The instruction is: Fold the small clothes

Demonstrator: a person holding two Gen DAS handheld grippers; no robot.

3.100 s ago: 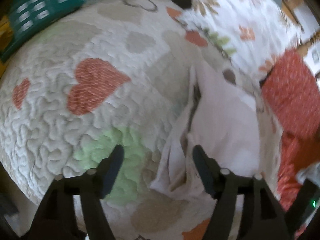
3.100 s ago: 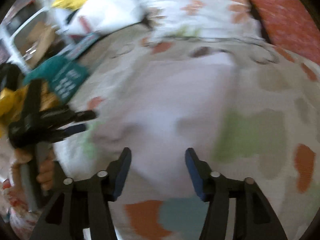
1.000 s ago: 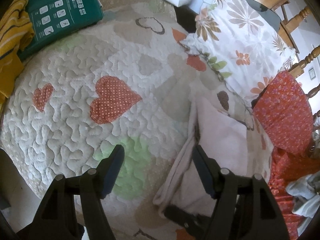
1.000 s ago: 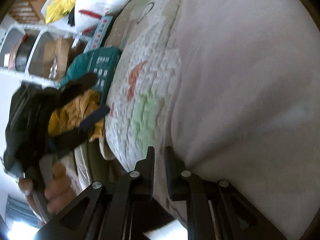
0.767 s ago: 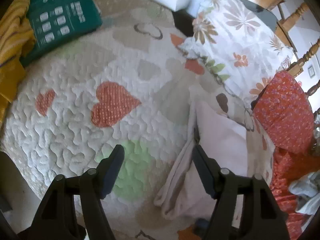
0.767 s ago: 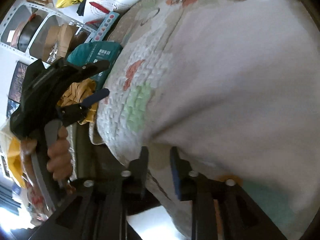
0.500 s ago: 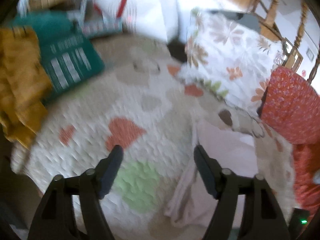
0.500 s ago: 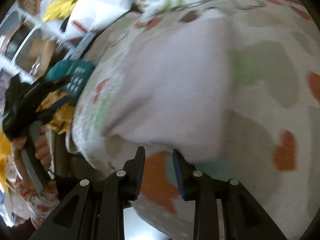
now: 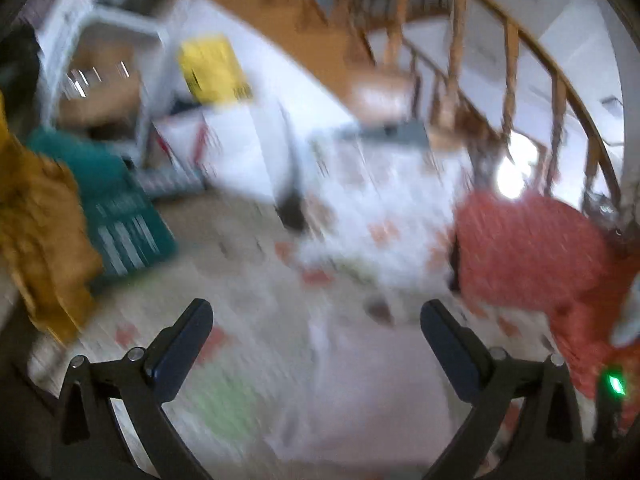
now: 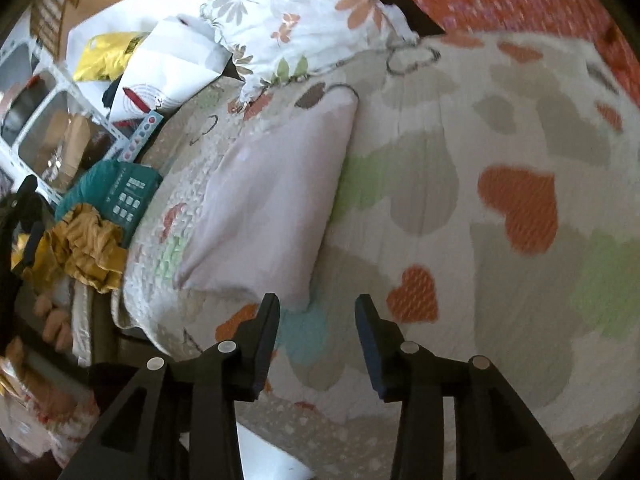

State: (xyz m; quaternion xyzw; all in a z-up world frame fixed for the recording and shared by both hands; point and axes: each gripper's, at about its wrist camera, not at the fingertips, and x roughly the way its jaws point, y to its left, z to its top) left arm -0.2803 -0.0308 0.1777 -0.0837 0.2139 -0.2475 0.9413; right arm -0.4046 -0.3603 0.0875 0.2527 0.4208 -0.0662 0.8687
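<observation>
The bed had a quilt (image 10: 460, 128) covered in hearts, with a floral pillow (image 10: 304, 12) and a red cushion (image 9: 528, 248) at its head, shelves and a wooden stair rail behind. The folded pale pink garment (image 10: 272, 200) lay flat on it, just ahead-left of the right gripper (image 10: 316, 312). That gripper's jaws had just been opening, nothing between them; the left gripper (image 9: 316, 322) was spread wide and empty too, in a blurry shot.

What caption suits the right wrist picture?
Open right hand-held gripper above a folded pale pink garment on a heart-patterned quilt.
</observation>
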